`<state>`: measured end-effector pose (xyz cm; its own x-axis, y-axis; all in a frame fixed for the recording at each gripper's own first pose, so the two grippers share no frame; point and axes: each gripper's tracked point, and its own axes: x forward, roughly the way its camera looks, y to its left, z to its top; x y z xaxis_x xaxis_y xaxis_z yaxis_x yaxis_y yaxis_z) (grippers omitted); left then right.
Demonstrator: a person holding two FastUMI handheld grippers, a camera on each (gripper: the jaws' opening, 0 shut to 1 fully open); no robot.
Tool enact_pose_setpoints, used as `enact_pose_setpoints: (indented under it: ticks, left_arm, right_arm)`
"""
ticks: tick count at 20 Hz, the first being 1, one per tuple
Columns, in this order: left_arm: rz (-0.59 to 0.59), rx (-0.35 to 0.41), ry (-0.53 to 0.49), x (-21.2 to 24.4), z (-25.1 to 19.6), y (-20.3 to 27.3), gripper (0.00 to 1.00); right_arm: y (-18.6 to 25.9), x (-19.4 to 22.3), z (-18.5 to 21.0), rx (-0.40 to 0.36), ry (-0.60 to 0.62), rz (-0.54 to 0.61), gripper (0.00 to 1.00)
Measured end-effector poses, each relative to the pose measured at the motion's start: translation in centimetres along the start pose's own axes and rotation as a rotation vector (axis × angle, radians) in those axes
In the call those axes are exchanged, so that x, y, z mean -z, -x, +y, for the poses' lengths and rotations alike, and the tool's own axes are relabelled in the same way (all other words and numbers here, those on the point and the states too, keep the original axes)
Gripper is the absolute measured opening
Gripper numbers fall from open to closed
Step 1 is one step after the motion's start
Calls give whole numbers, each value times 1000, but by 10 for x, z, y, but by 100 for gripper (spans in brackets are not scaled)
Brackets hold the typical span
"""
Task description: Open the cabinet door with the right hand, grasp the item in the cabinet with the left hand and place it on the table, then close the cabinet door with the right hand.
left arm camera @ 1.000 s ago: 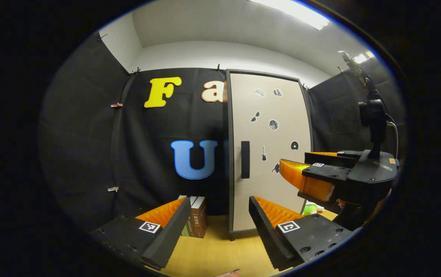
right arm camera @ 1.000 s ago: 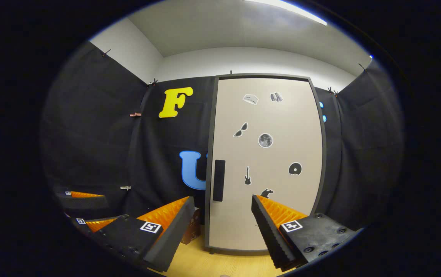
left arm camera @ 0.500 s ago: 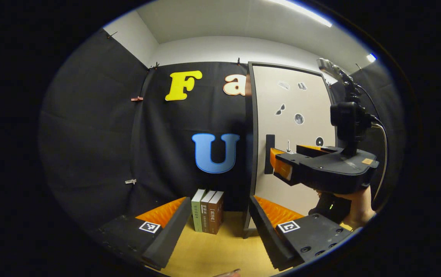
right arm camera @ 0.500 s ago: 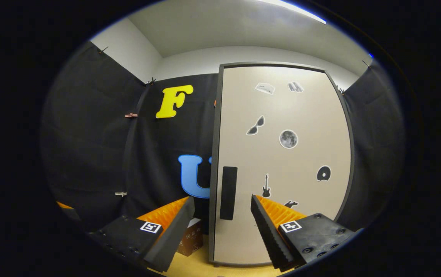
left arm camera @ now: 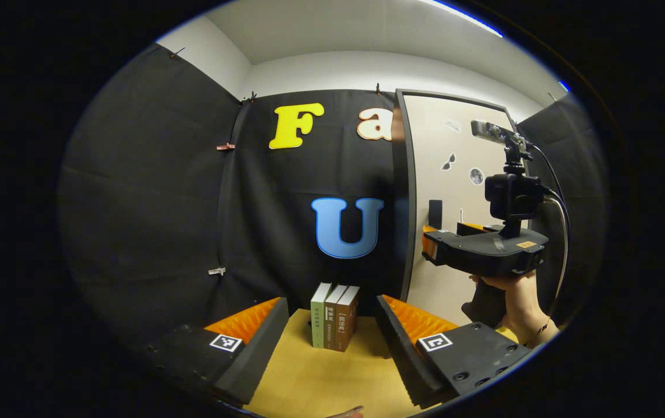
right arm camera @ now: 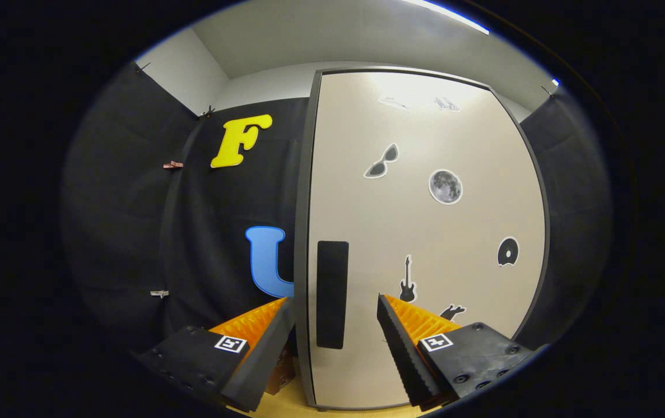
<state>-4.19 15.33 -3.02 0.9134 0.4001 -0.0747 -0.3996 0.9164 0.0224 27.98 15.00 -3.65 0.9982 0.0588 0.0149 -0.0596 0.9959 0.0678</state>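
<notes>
A tall beige cabinet door (right arm camera: 425, 232) with a dark frame and small stickers stands shut in the right gripper view. Its black vertical handle (right arm camera: 331, 294) lies just ahead, between my right gripper's (right arm camera: 335, 337) open fingers, apart from both. In the left gripper view the same cabinet (left arm camera: 454, 191) is at the right, and my right gripper (left arm camera: 431, 247), held by a hand (left arm camera: 512, 296), points at the handle (left arm camera: 435, 213). My left gripper (left arm camera: 332, 331) is open over the wooden table (left arm camera: 320, 383), empty. The cabinet's inside is hidden.
Three upright books (left arm camera: 335, 316) stand on the table by the black cloth wall, left of the cabinet and just ahead of my left gripper. A corner of one book (right arm camera: 281, 377) peeks behind my right gripper's left finger.
My right gripper has moved closer to the cabinet door, so the handle now lies between its fingers. My left gripper has swung left, bringing the books to the centre of its view.
</notes>
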Motion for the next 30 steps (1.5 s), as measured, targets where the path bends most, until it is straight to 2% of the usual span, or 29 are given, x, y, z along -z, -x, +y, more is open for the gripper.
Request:
enact_pose_setpoints:
  ticks: [1, 6, 7, 10, 13, 15, 16, 18, 19, 20, 21, 28, 29, 30]
  left_arm:
    - [4, -8, 0, 1, 3, -1, 95]
    - [4, -46, 10, -1, 13, -4, 95]
    - [5, -46, 11, -2, 13, -5, 95]
    - [7, -50, 10, 0, 14, -4, 95]
    - [0, -54, 20, -3, 17, -2, 95]
    - [2, -65, 21, -3, 21, 0, 95]
    - [3, -72, 20, -2, 22, 2, 95]
    - [5, -81, 24, -2, 29, 4, 95]
    - [4, -85, 29, -1, 33, 7, 95]
    - [4, -86, 36, 1, 36, 12, 95]
    - [4, -86, 42, 2, 39, 14, 95]
    - [-25, -52, 16, -3, 46, 20, 95]
    - [-30, -40, 13, -5, 46, 21, 92]
    - [-35, -30, 7, -6, 43, 23, 95]
  right_arm:
    - [-4, 2, 2, -1, -4, 6, 88]
    - [-24, 11, 2, 17, -8, 20, 88]
    - [-28, 13, 1, 28, -5, 22, 76]
    - [-32, 15, -3, 71, 12, 36, 75]
    - [-39, 20, 0, 75, 8, 37, 51]
    - [-43, 21, 1, 92, 18, 38, 47]
    - [-41, 22, 1, 101, 24, 38, 36]
    - [-41, 21, 1, 106, 24, 39, 30]
    - [-40, 23, 0, 104, 26, 42, 23]
    - [-38, 21, 1, 101, 23, 43, 23]
    - [-39, 22, 0, 96, 21, 49, 15]
    - [-21, 14, 4, 38, 7, 73, 15]
    - [-15, 12, 5, 28, 2, 76, 15]
    - [-9, 9, 6, 17, -8, 73, 14]
